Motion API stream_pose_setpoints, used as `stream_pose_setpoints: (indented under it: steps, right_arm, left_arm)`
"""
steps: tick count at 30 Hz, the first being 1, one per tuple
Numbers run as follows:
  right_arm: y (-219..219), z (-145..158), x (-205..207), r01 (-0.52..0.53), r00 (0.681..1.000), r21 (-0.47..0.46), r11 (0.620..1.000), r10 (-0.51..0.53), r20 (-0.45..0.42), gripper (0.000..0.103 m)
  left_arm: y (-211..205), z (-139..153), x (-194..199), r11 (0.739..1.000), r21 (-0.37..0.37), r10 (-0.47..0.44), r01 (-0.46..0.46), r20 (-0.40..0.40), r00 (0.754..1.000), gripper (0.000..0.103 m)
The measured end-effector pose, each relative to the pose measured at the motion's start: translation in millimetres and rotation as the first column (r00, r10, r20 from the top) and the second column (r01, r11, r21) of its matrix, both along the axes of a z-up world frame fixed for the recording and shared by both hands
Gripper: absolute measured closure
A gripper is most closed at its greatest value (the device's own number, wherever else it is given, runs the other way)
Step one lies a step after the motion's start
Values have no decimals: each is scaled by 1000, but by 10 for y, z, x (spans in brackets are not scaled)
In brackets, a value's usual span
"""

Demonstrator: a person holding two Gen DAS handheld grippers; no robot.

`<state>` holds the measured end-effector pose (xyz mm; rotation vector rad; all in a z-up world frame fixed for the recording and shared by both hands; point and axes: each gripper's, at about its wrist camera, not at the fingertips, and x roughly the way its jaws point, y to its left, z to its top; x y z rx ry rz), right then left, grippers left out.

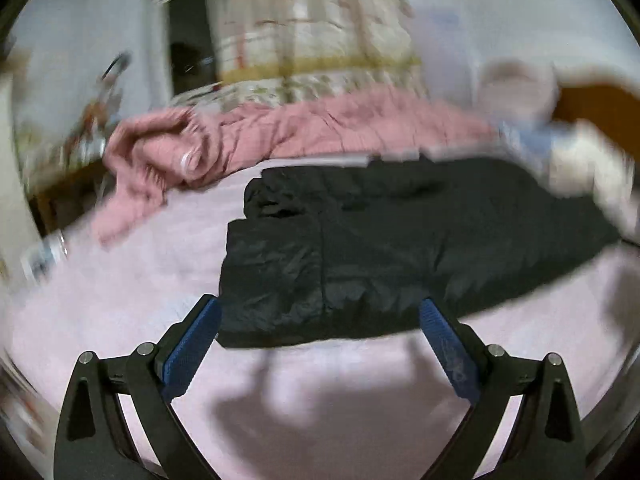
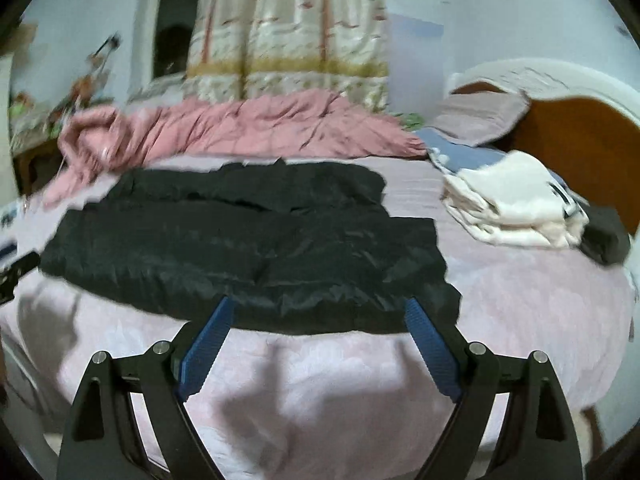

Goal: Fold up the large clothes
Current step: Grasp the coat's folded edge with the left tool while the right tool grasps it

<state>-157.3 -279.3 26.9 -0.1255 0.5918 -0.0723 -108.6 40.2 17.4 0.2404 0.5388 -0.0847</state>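
A black shiny jacket (image 1: 380, 248) lies spread flat on the pale pink bed sheet (image 1: 120, 292), folded lengthwise, with a crumpled part at its far side. The right wrist view shows the same black jacket (image 2: 240, 248) across the bed. My left gripper (image 1: 320, 312) hovers open in front of the jacket's near left edge, blue pads wide apart and empty. Just short of the jacket's near hem, my right gripper (image 2: 318, 312) is also open with nothing between its fingers. Both views are blurred by motion.
A pink quilt (image 2: 240, 128) is bunched along the bed's far side. Folded white and blue clothes (image 2: 512, 204) and a dark item (image 2: 604, 236) are stacked at the right by the wooden headboard (image 2: 576, 140). A curtain (image 2: 288, 32) hangs behind.
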Motion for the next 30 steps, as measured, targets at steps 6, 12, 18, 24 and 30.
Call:
stream_pose_setpoints:
  steps: [6, 12, 18, 24, 30]
  right_arm:
    - [248, -328, 214, -144, 984, -262, 954, 110, -143, 14]
    - [349, -516, 461, -127, 980, -348, 929, 63, -190, 13]
    - [172, -526, 681, -25, 989, -304, 952, -20, -144, 8]
    - [-8, -500, 773, 52, 990, -306, 951, -90, -110, 36]
    - [17, -450, 669, 45, 995, -296, 954, -69, -72, 74]
  left_arm:
    - [-122, -174, 142, 985, 155, -64, 75, -75, 995, 5]
    - [-198, -451, 440, 964, 259, -20, 55, -133, 991, 6]
    - [-263, -483, 566, 956, 292, -6, 26, -68, 998, 7]
    - [-125, -467, 664, 969, 243, 47, -34, -47, 998, 23]
    - [-146, -456, 632, 961, 271, 67, -52, -44, 997, 85]
